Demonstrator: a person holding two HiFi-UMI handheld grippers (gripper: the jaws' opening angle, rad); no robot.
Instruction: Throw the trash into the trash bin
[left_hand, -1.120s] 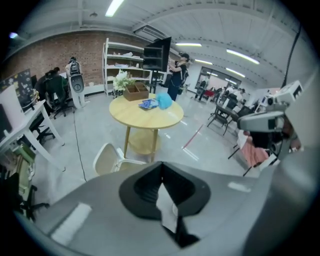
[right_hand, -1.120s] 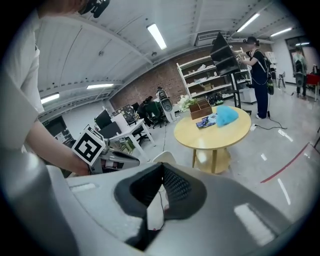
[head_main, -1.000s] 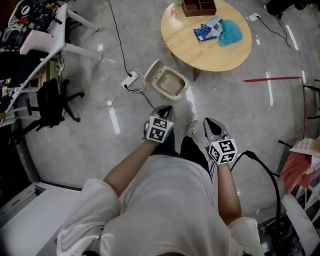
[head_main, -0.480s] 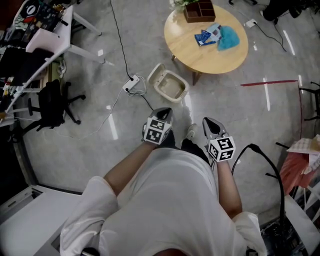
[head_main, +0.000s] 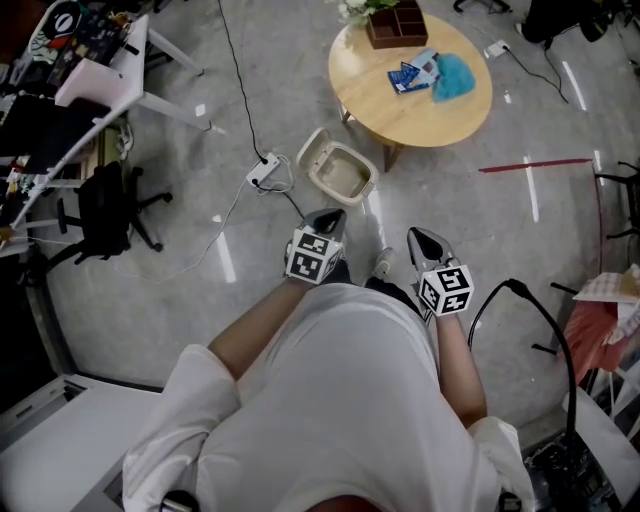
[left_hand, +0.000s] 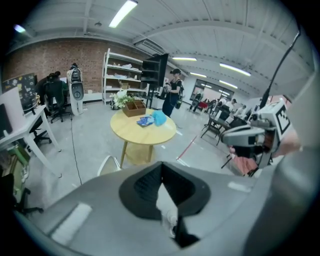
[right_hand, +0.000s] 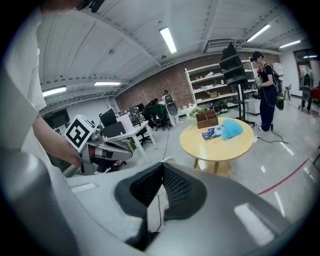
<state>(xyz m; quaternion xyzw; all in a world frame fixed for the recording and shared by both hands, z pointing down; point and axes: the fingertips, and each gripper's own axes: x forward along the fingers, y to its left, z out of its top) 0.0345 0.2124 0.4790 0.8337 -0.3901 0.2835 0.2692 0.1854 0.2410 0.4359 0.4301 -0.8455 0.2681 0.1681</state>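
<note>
On the round wooden table (head_main: 400, 110) lie a crumpled blue piece of trash (head_main: 455, 75) and a blue-and-white packet (head_main: 410, 73). A beige trash bin (head_main: 340, 168) stands on the floor by the table's near left side. My left gripper (head_main: 330, 215) and right gripper (head_main: 418, 235) are held side by side in front of the person's body, well short of the table. Both are shut and hold nothing. In the left gripper view the jaws (left_hand: 161, 165) point toward the table (left_hand: 135, 135). The right gripper view shows the blue trash (right_hand: 231, 129).
A wooden box (head_main: 397, 22) sits at the table's far edge. A power strip with cables (head_main: 262, 170) lies left of the bin. A black office chair (head_main: 105, 205) and white desk (head_main: 100, 75) stand at the left. A thick black cable (head_main: 540, 330) loops at the right.
Both grippers have risen slightly and stay shut. The head view has pulled back, so the table and bin look a little smaller and higher in the picture.
</note>
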